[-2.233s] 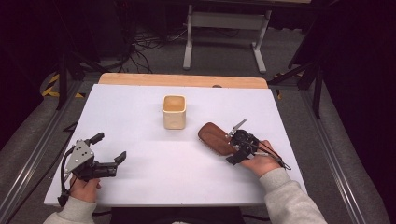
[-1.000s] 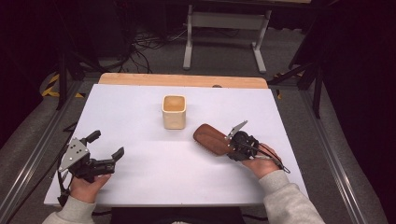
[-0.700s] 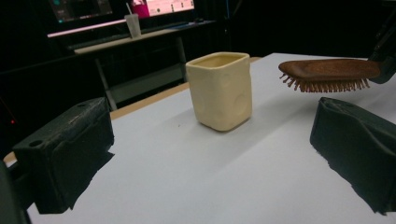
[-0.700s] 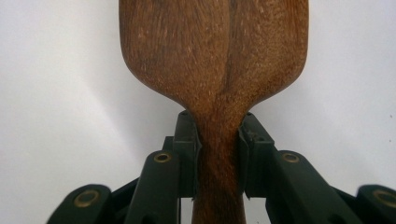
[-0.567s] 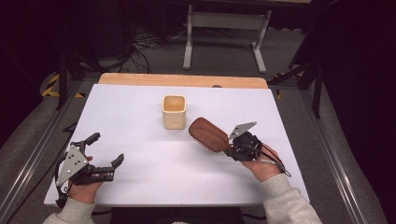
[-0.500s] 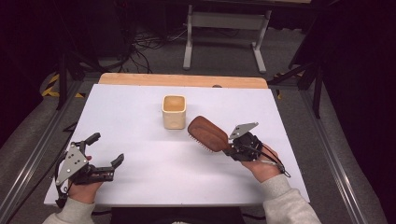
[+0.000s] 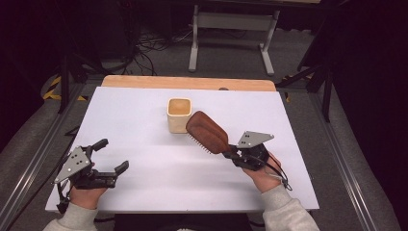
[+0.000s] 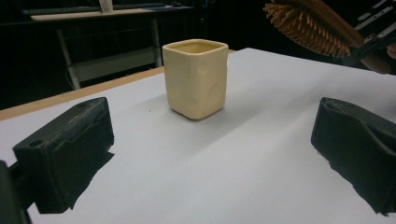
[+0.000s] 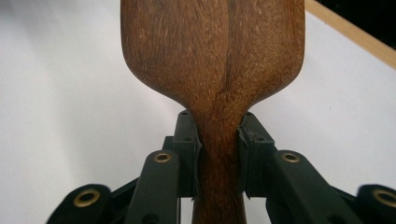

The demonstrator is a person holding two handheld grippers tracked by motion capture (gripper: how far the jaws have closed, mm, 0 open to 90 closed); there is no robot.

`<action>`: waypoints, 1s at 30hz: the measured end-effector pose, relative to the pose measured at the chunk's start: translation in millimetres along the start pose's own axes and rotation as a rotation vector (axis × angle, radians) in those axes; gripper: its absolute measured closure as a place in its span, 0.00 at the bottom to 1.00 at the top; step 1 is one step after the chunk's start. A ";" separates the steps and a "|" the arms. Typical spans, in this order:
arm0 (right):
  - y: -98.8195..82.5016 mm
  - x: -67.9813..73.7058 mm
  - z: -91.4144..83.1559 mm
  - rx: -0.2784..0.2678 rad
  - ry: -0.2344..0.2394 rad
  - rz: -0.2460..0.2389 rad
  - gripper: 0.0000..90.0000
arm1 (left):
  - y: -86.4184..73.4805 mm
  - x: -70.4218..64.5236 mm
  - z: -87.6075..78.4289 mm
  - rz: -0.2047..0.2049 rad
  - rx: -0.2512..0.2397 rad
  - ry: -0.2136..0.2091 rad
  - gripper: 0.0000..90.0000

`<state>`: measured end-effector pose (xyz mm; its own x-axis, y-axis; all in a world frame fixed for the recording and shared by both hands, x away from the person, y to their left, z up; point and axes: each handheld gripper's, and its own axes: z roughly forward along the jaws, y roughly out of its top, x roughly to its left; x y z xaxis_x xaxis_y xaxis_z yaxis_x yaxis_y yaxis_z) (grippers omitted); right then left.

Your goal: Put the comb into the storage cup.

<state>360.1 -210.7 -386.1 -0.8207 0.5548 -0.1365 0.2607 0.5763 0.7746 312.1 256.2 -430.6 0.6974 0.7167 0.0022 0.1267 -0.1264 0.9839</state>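
High view: right gripper [image 7: 230, 153] pinching wooden hairbrush [image 7: 207, 131] handle beside cream cup [image 7: 179, 114]; left gripper [image 7: 112, 156] spread, empty.

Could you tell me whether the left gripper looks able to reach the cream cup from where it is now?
Probably yes: the left gripper is open, and bare white table lies between its jaws and the cup. The hairbrush in the right gripper hangs beside the cup's far side.

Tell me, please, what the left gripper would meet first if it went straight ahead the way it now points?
Most likely the cream cup, standing ahead between the left gripper's open jaws; the depth is hard to judge.
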 end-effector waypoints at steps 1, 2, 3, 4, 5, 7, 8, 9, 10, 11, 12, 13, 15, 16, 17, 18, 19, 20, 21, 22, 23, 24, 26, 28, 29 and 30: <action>0.2 1.6 0.2 -0.010 0.001 -0.004 0.80 | 0.0 -0.1 0.2 0.000 0.000 -0.002 0.00; 0.3 3.4 0.5 -0.022 -0.002 -0.014 0.80 | 0.1 -0.5 0.3 0.000 0.000 0.002 0.00; 0.3 3.4 0.5 -0.022 -0.002 -0.014 0.80 | 0.1 -0.5 0.3 0.000 0.000 0.002 0.00; 0.5 6.2 1.5 -0.045 0.003 -0.024 0.80 | 0.2 -0.8 1.2 0.004 0.006 0.005 0.00; 0.5 6.2 1.5 -0.045 0.003 -0.024 0.80 | 0.2 -0.8 1.2 0.004 0.006 0.005 0.00; 0.4 9.5 3.6 -0.082 0.002 -0.034 0.80 | -0.8 -1.1 2.4 0.008 0.007 0.016 0.00; 0.1 10.6 4.3 -0.096 0.001 -0.036 0.80 | -1.5 -1.4 3.4 0.009 0.007 0.017 0.00; -0.3 11.7 5.2 -0.111 0.002 -0.036 0.80 | -1.6 -1.1 3.4 0.008 0.004 0.014 0.01; -0.3 11.7 5.2 -0.111 0.002 -0.036 0.80 | -1.6 -1.1 3.4 0.008 0.004 0.014 0.01; -0.7 12.6 6.4 -0.123 0.005 -0.039 0.80 | -1.5 -1.0 3.1 0.008 0.005 0.015 0.01; -1.1 14.0 7.6 -0.134 0.008 -0.043 0.80 | -1.7 -0.9 3.5 0.007 0.008 0.015 0.01; -1.4 16.0 9.4 -0.147 0.008 -0.043 0.80 | -2.0 -0.9 3.9 0.004 0.010 0.016 0.02; -1.7 17.9 12.0 -0.158 0.015 -0.042 0.80 | -2.6 -1.0 4.5 0.004 0.014 0.014 0.02; -1.8 19.0 13.6 -0.165 0.016 -0.041 0.80 | -2.8 -1.2 5.2 0.004 0.019 0.015 0.02; -2.1 20.2 15.5 -0.176 0.022 -0.034 0.80 | -3.1 -1.4 6.4 0.002 0.015 0.013 0.02; -2.6 21.3 16.9 -0.187 0.024 -0.029 0.80 | -3.2 -1.4 7.2 0.000 0.021 0.011 0.02; -3.2 22.5 18.4 -0.199 0.026 -0.027 0.80 | -3.2 -1.2 8.1 0.000 0.031 0.009 0.02; -4.1 24.4 20.8 -0.214 0.033 -0.029 0.80 | -3.5 -1.6 9.1 -0.004 0.034 0.013 0.02; -4.3 25.8 21.9 -0.218 0.038 -0.033 0.80 | -4.2 -1.1 11.5 -0.006 0.040 0.000 0.03; -4.5 27.0 22.9 -0.218 0.042 -0.038 0.80 | -4.2 -1.1 11.5 -0.006 0.040 0.000 0.04; -4.8 28.2 23.9 -0.218 0.041 -0.038 0.80 | -4.0 -0.5 12.5 -0.005 0.053 -0.006 0.04; -5.2 29.2 25.3 -0.221 0.042 -0.036 0.80 | -4.0 -0.5 12.5 -0.005 0.053 -0.006 0.04; -5.9 31.1 27.7 -0.226 0.042 -0.036 0.80 | -3.2 -0.8 14.8 -0.014 0.051 -0.020 0.04; -5.9 32.2 28.4 -0.226 0.042 -0.037 0.80 | -2.8 -1.5 16.5 -0.016 0.047 -0.023 0.03; -5.7 33.7 29.4 -0.225 0.041 -0.044 0.80 | -2.3 -2.0 17.7 -0.014 0.048 -0.025 0.03; -5.7 34.8 30.1 -0.226 0.038 -0.050 0.80 | -1.6 -2.7 18.6 -0.011 0.054 -0.027 0.03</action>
<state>345.3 -176.6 -413.9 -0.8492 0.5037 -0.1585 0.1023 0.4513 0.8865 323.2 241.7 -435.5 0.7145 0.6996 -0.0137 0.1718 -0.1565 0.9726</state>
